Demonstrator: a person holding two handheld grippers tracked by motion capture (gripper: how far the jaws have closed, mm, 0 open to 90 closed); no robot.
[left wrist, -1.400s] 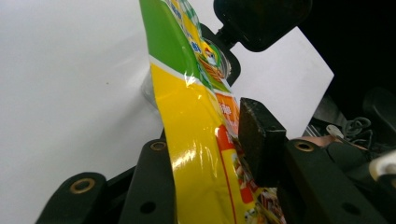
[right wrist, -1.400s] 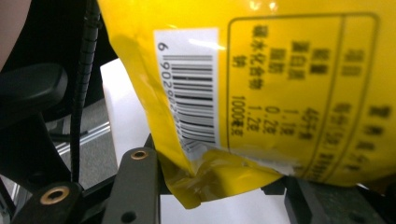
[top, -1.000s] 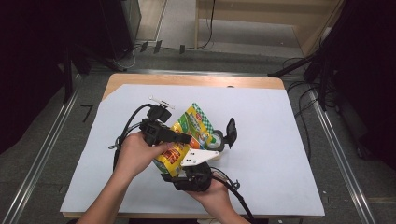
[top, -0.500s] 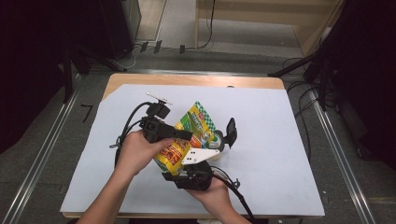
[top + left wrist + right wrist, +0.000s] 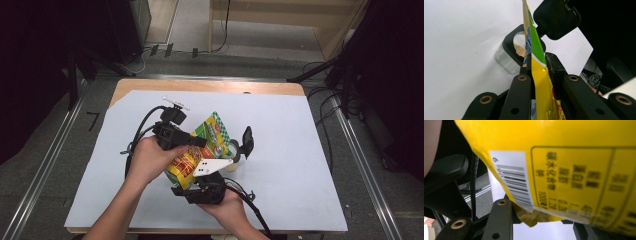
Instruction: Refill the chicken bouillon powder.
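The pouch [image 5: 200, 147] is glossy plastic film, yellow and green, smooth with creases at its crimped edge [image 5: 529, 216]; a matt white paper-like barcode label [image 5: 510, 180] sits on it. The jar [image 5: 507, 58] is clear and glassy, with a matt black plastic collar and flip lid [image 5: 556, 17]. The left gripper [image 5: 537, 65] looks like matt black plastic with brass-coloured metal rivets. The right gripper [image 5: 202, 192] carries a flat, matt white plate. The table [image 5: 300, 165] is covered by a smooth matt white sheet; bare wood shows along its far edge [image 5: 210, 86].

Black left gripper [image 5: 196, 141], brass rivets; right gripper [image 5: 176, 190], white plate, black cable.
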